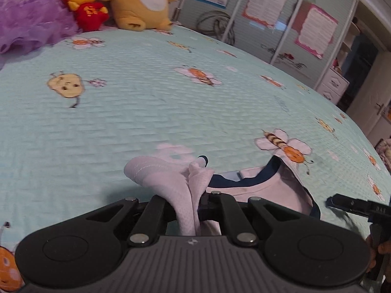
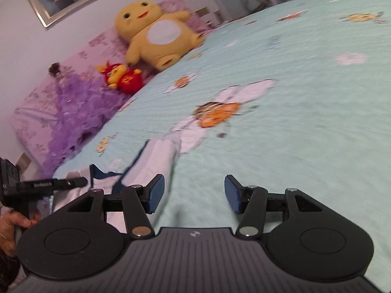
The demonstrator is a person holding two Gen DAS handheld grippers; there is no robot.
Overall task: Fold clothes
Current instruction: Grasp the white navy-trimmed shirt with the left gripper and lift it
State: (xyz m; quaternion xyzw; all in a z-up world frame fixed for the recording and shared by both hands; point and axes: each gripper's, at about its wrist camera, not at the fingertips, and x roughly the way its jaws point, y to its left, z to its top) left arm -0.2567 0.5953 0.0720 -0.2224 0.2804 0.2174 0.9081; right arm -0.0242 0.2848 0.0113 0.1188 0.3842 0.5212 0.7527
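Clothes here amount to one pale pink shirt (image 1: 264, 185) with a navy neckband (image 1: 244, 182), and a bunched fold of it is clamped between the closed jaws of the left gripper (image 1: 195, 210), the fabric rising in a loop just ahead of the fingers while the rest lies on the mint bedspread (image 1: 146, 112) printed with bees. The right gripper (image 2: 194, 194) is held with its jaws apart and nothing between them; its blue pads (image 2: 156, 193) stand over bare quilt, with the shirt's edge (image 2: 156, 156) just beside the left-hand pad. For the step in hand, judged to be spreading or carrying the garment into place for a fold, the clamped corner would best be kept taut and low, and the free gripper would best be closed on the matching corner or shoulder so that the cloth is laid flat without wrinkles. Much is hidden: the lower body and sleeves of the shirt are cut off by the gripper housings, so its layout cannot be told. Both views are blurred. Beyond, a yellow plush toy (image 1: 141, 2), a small red one (image 1: 85, 7) and purple frilled fabric (image 1: 29, 12) lie at the head of the bed, well apart from the shirt.
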